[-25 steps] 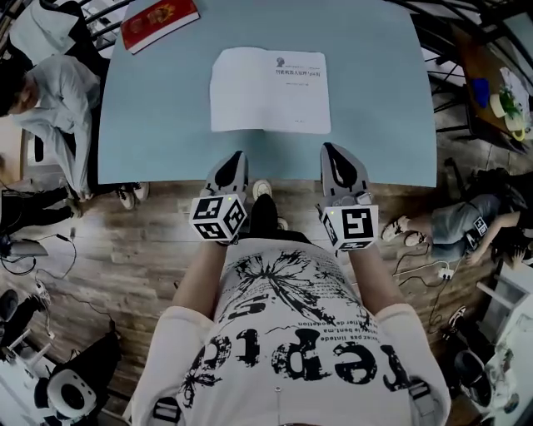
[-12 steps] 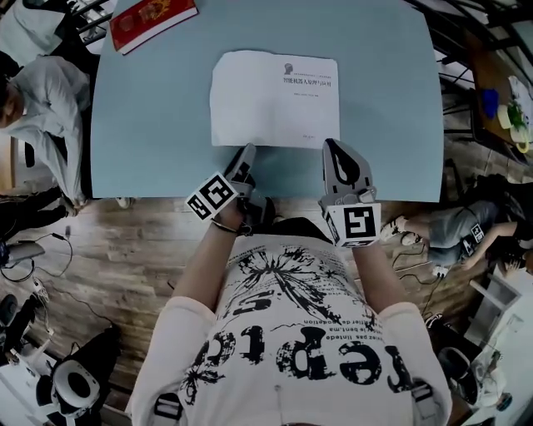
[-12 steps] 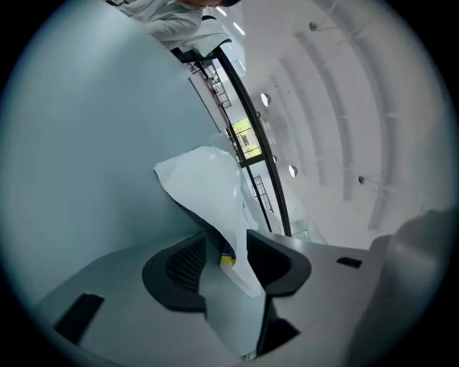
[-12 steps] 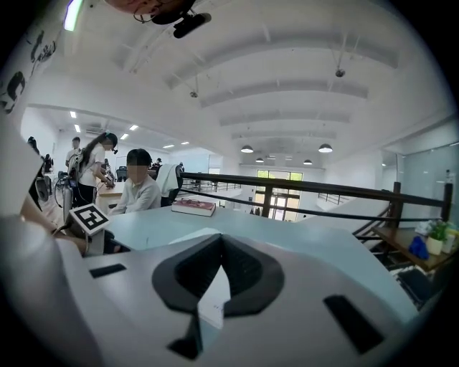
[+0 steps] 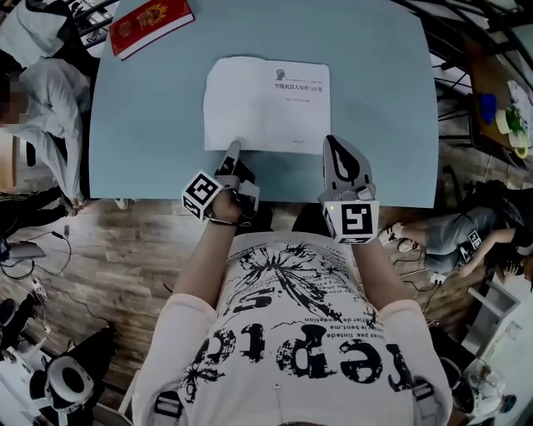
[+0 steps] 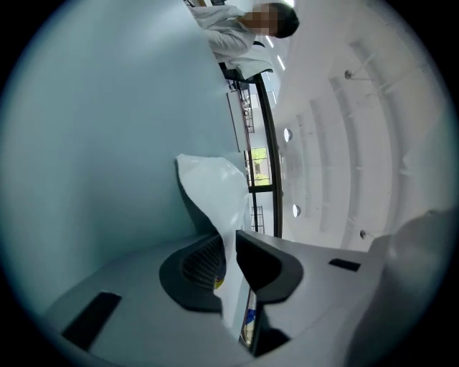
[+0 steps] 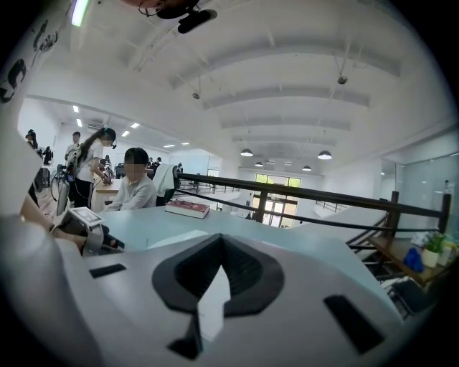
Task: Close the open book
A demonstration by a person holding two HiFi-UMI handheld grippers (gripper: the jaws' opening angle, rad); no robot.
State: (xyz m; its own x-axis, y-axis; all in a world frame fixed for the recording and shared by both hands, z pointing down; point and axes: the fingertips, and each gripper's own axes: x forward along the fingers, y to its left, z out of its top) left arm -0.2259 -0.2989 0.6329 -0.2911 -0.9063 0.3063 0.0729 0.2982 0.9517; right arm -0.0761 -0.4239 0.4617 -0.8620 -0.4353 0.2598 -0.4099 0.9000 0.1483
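The open book (image 5: 266, 104) lies flat on the light blue table (image 5: 141, 125), white pages up, with print on its right page. My left gripper (image 5: 231, 150) is rolled onto its side at the near edge of the left page. In the left gripper view its jaws are closing on a white page (image 6: 215, 186), which curls up between them at the left gripper (image 6: 229, 247). My right gripper (image 5: 331, 141) hovers at the book's near right corner. It is shut, and the right gripper view shows nothing between the jaws of the right gripper (image 7: 219, 240).
A closed red book (image 5: 152, 23) lies at the table's far left corner, also seen as the red book (image 7: 188, 208). A seated person (image 5: 46, 100) is at the table's left side. The table's near edge runs just below both grippers. Railings stand beyond the table.
Both grippers moved forward from the table's near edge to the book. The left gripper rolled onto its side, dropped to the left page's near edge and took a page between its jaws.
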